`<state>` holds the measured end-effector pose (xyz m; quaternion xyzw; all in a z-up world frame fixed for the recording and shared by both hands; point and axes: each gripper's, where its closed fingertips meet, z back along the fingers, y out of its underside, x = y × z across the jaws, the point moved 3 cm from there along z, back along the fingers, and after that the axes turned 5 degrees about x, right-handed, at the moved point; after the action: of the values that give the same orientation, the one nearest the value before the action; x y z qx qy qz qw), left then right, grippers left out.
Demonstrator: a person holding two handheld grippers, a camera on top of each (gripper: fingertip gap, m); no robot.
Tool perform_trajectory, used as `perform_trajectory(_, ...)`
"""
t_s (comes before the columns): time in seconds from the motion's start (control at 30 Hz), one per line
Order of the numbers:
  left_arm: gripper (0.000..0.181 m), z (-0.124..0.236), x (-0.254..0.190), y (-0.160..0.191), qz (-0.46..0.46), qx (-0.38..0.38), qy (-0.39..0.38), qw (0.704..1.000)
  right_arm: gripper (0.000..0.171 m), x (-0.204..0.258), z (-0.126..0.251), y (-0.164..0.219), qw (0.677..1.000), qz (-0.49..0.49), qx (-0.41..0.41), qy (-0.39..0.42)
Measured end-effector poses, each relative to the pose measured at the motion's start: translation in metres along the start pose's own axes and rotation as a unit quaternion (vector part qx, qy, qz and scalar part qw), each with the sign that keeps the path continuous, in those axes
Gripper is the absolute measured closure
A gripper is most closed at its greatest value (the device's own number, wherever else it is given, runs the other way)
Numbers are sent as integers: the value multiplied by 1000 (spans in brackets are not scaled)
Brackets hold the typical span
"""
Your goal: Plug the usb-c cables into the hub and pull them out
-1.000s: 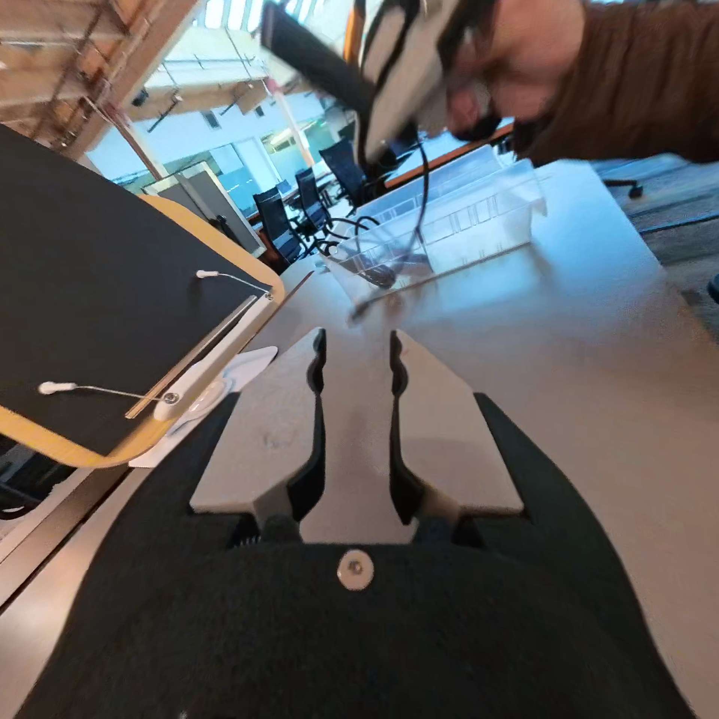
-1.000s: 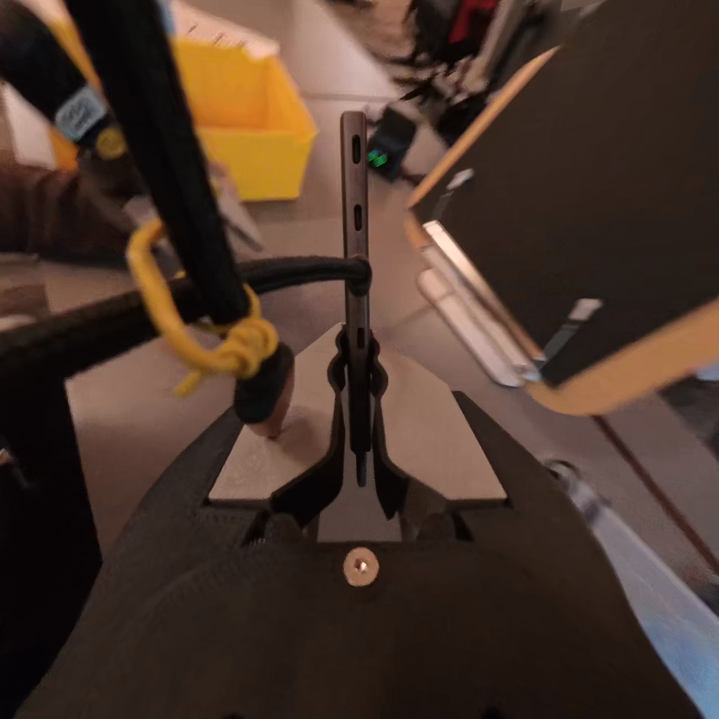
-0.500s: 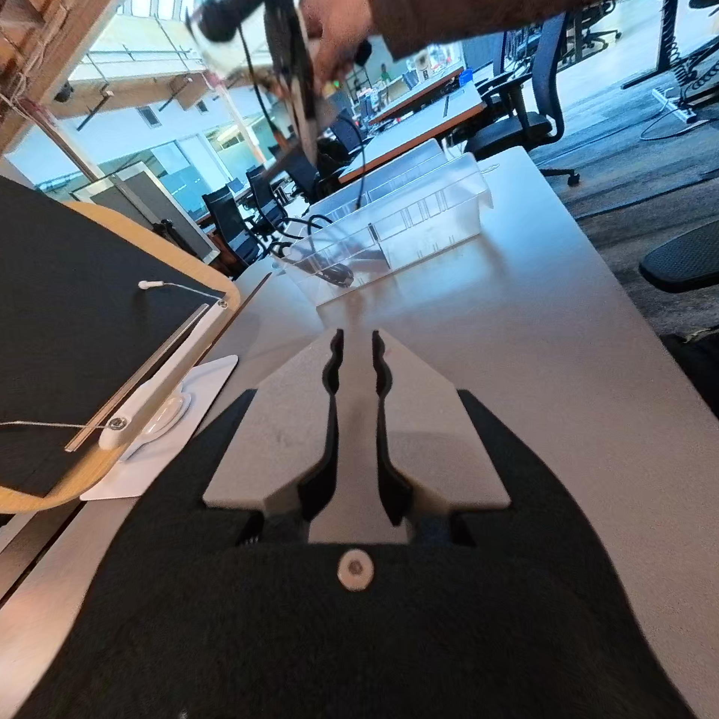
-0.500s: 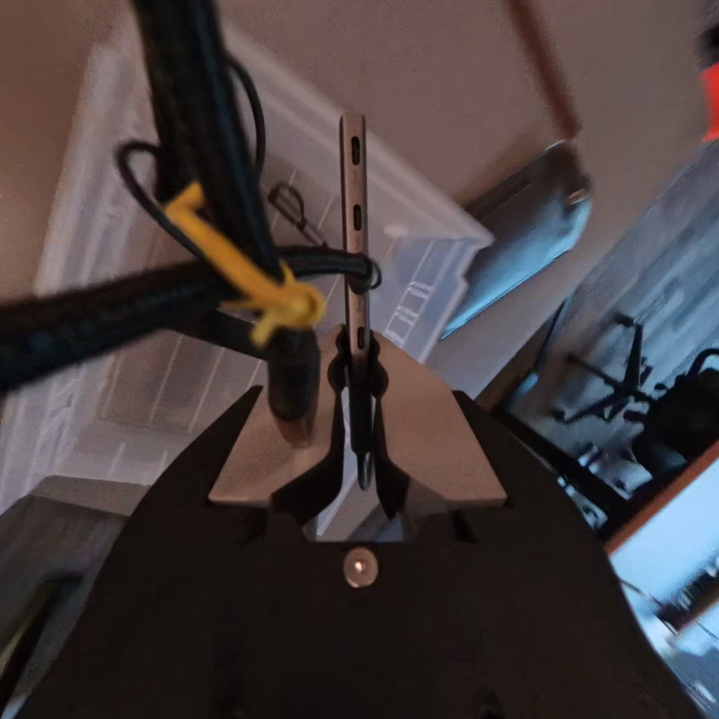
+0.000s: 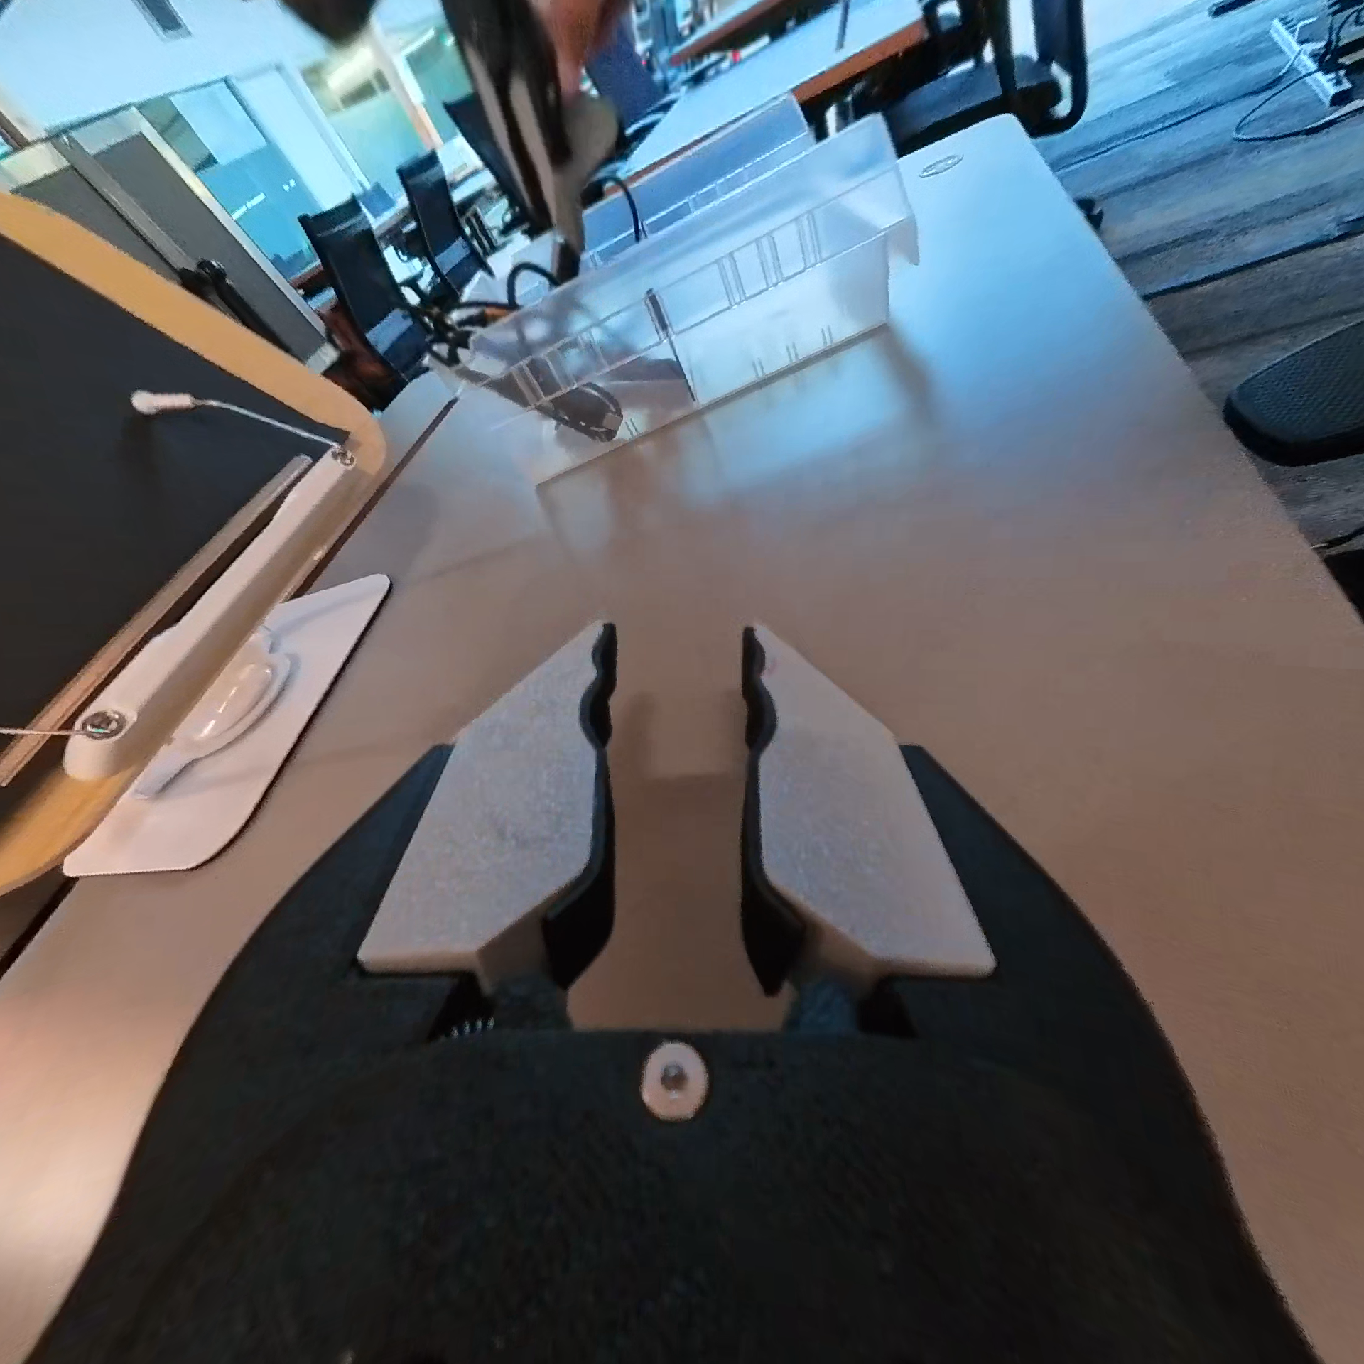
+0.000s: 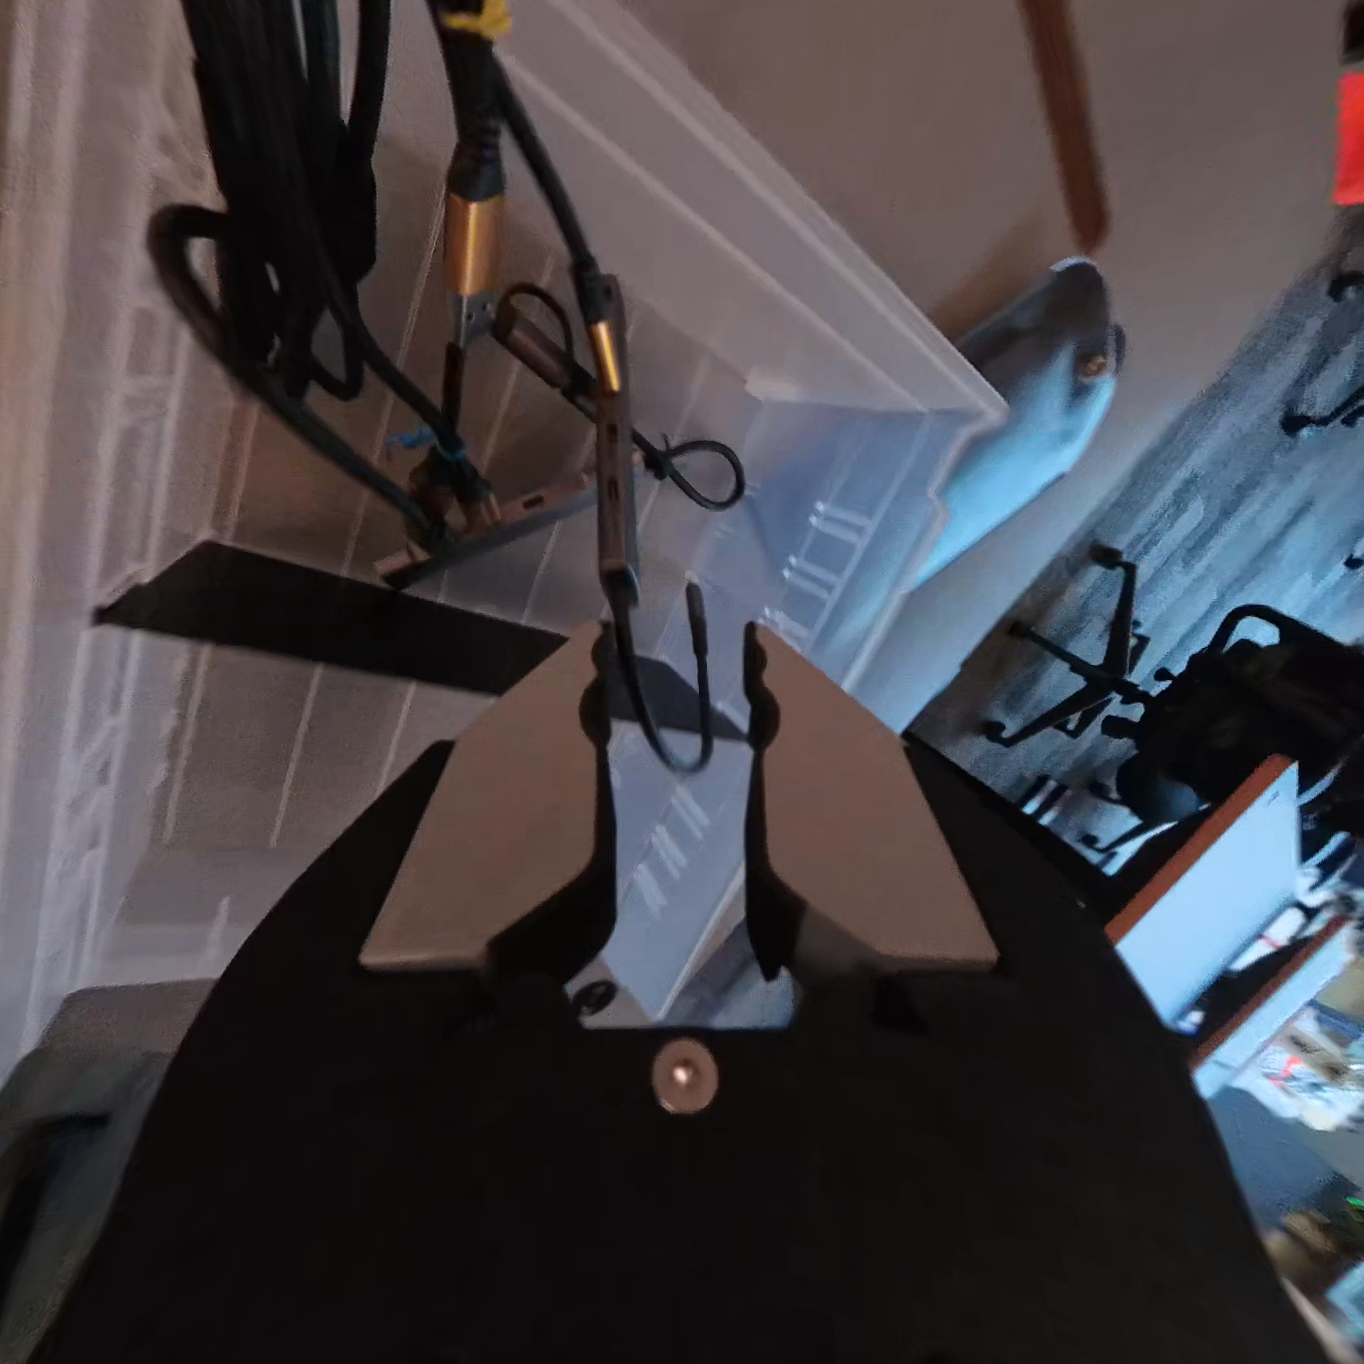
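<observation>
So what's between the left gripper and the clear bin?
Nothing: in the left wrist view, only bare table lies between the open left gripper and the clear bin.

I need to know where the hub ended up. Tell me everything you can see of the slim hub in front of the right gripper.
The hub is a thin grey, metallic-looking bar seen edge-on, with slot-shaped ports along its narrow side. It hangs over the clear plastic bin, just beyond the open right gripper, whose fingers do not touch it. A gold-collared plug enters its far end; a short black pigtail cable loops from its near end.
</observation>
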<state>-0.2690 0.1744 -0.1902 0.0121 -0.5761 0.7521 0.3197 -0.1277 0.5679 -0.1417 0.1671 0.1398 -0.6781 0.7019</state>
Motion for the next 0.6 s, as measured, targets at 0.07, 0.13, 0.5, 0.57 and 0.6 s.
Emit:
perform_trajectory(0.07,147,-1,2,7,-6,17,-10,1000,138,-3,26,12,998,-48,-36,4)
perform_trajectory(0.13,151,0,5,13,-34,38,-44,998,137,-1,44,23,992,-93,-80,-1)
perform_trajectory(0.5,112,30,-51,-42,157,-7,-148,976,96,102,91,116,895,-201,-397,-39)
perform_trajectory(0.57,108,52,-68,-57,165,0,-172,971,83,125,86,140,882,-210,-419,-54)
perform_trajectory(0.6,106,66,-75,-62,168,6,-185,968,82,134,82,151,877,-217,-425,-54)
